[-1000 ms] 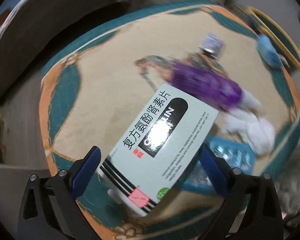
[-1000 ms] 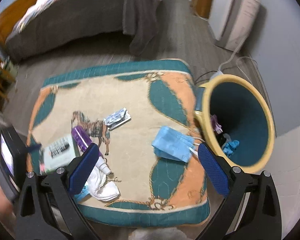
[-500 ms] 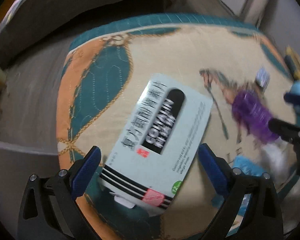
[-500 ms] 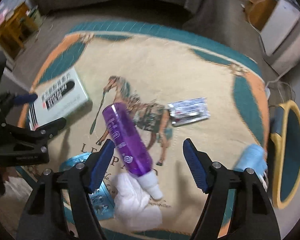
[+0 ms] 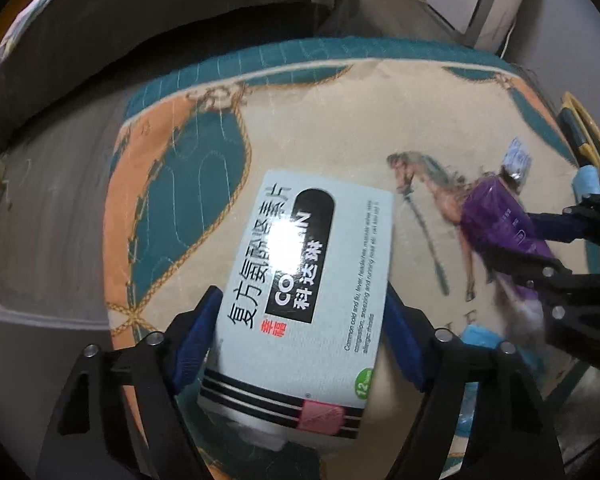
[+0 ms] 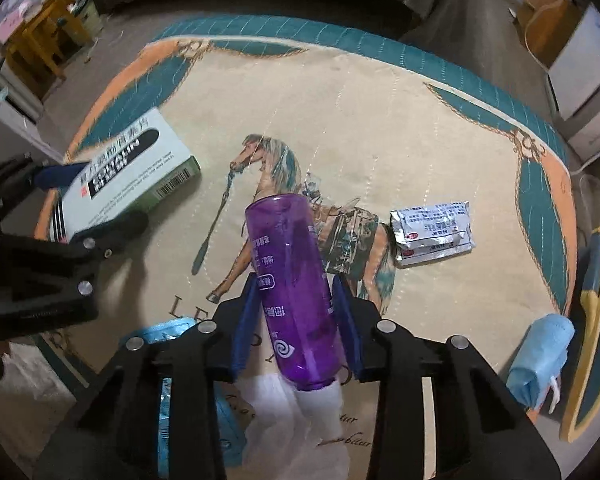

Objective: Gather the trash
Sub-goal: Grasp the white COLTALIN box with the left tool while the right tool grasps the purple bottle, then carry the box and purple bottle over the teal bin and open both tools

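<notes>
Item count on the rug: one medicine box, one purple bottle, two foil sachets stacked, one rolled blue mask, one white tissue and one blue blister pack, partly hidden. One yellow-rimmed bin stands just beside the rug's right edge.

Left gripper: jaws closing, box between the blue pads. The pads stand at the box's long sides; firm contact cannot be confirmed. The box lies flat near the rug's left edge.

Right gripper: jaws closing, bottle between the pads. The pads sit at the bottle's sides near its lower end. The bottle lies on the rug centre, over the horse print, its cap end on the tissue.

Change from one second ago: both grippers were fully spread; the right one was high above the rug with the mask and bin ahead, and now sits low over the bottle.

Surface: quilted rug, beige field, teal and orange border. Room: grey floor, a bed with grey cover behind, wooden furniture, a white appliance.
</notes>
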The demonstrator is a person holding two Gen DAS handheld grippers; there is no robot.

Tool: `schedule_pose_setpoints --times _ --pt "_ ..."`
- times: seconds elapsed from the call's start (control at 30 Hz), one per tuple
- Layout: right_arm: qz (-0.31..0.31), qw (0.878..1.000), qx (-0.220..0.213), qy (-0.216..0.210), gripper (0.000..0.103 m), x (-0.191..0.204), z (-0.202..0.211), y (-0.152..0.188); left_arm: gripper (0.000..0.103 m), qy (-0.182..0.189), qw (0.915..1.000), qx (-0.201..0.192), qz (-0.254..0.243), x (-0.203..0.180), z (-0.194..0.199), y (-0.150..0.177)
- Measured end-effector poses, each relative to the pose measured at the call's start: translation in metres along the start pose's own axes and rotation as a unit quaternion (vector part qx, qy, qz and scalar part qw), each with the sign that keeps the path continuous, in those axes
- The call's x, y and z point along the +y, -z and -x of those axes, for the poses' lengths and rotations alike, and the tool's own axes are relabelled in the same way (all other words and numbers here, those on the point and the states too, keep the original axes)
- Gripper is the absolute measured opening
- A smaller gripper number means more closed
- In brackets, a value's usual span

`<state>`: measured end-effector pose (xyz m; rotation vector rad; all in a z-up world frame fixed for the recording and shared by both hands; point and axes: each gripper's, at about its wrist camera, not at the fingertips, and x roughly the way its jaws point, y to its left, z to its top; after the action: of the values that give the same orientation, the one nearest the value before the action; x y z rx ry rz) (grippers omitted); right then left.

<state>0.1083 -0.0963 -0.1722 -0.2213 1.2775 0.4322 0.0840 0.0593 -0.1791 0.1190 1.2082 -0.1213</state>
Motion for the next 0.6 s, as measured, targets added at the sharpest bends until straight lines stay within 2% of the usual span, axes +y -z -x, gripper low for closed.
schedule_pose_setpoints --times 0.07,0.3,0.6 --pt "-0.002 1.0 -0.011 0.001 0.035 -0.003 0.01 0.0 0.075 0.003 0.9999 -0.01 0.001 -0.011 0.012 -0.007" --pt "-0.023 0.999 -0.048 0.003 0.033 -0.018 0.056 0.003 0.073 0.013 0.9981 -0.061 -0.003 -0.014 0.055 -0.011" --pt "-0.068 0.994 -0.085 -0.003 0.032 -0.042 0.108 0.01 0.071 0.031 0.9954 -0.091 0.006 -0.02 0.087 -0.007"
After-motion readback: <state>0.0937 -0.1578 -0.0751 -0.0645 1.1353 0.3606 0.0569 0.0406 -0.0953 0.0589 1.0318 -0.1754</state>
